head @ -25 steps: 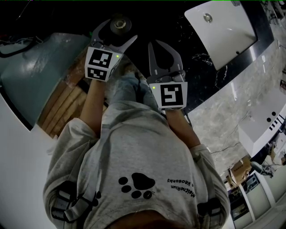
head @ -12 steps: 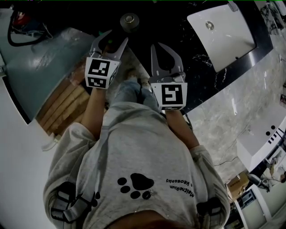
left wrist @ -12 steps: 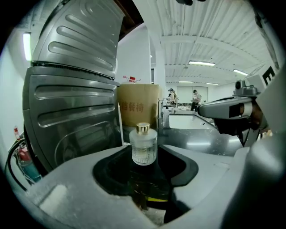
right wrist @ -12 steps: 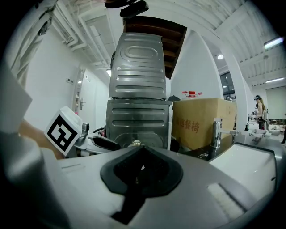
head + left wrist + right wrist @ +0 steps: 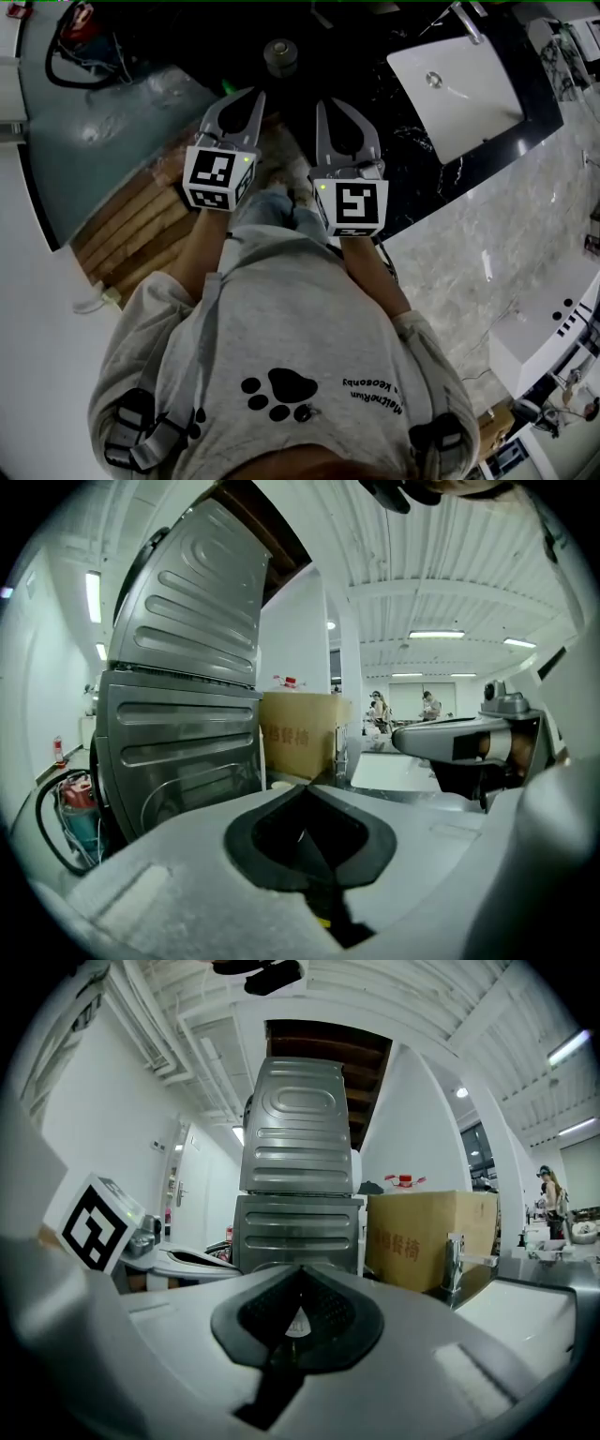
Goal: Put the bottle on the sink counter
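Observation:
The bottle, seen from above as a dark round cap, stands on the black sink counter, left of the white basin. My left gripper is a short way back from it, apart from the bottle, jaws shut with nothing between them. In the left gripper view its tips meet and the bottle is out of sight. My right gripper hangs beside the left one, also shut and empty, its tips closed together in the right gripper view.
A grey-green machine lid and wooden slats lie at the left. A faucet stands behind the basin. A cardboard box and a ribbed metal machine stand ahead. Marble floor lies to the right.
The left jaws, open around the bottle a second ago, have drawn back from it and closed. The bottle stays on the counter. Both grippers sit nearer the person.

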`<state>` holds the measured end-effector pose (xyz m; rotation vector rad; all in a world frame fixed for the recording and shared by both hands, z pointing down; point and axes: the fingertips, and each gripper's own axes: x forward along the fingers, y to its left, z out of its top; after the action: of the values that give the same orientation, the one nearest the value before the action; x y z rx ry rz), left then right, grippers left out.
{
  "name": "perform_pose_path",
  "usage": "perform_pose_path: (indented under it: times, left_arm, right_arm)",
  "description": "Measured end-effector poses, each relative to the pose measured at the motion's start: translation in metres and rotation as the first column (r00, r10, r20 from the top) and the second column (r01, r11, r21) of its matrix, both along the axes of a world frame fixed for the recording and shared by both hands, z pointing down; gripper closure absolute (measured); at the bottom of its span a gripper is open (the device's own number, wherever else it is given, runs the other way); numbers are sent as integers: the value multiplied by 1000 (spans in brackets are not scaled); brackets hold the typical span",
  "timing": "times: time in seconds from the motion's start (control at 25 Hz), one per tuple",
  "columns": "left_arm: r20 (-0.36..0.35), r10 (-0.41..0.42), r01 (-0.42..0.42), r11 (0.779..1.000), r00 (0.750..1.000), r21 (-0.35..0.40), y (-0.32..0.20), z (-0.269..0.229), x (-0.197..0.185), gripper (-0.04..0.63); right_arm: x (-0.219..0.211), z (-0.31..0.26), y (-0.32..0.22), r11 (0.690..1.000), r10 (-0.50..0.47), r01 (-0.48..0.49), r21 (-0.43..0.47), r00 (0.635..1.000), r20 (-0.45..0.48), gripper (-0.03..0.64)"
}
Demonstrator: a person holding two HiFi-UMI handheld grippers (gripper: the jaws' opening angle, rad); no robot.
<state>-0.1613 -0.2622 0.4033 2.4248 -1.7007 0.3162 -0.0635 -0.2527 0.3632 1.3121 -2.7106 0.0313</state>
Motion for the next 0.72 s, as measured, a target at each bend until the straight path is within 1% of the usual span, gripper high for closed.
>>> perform_pose_path:
  times: [0.16, 0.32, 0.48, 0.72]
  left_arm:
    - [-58, -89, 92, 995, 994, 48, 22, -31, -2, 594]
    - [-88, -133, 140, 986, 987, 86, 45, -55, -2, 595]
    - [-81, -144, 152, 982, 986, 113, 66, -71, 1, 594]
    - [-71, -116, 126, 980, 991, 156, 85, -94, 4, 594]
  right_arm:
    - [10, -18, 11, 1000, 8, -8, 26, 1000, 25, 615]
    - [19, -33, 25, 999, 23, -25, 35, 999, 49, 615]
    - [23, -47, 39, 999, 30, -33, 42, 997, 66, 615]
    - [14, -66, 57, 999, 24, -28, 44, 996, 82, 615]
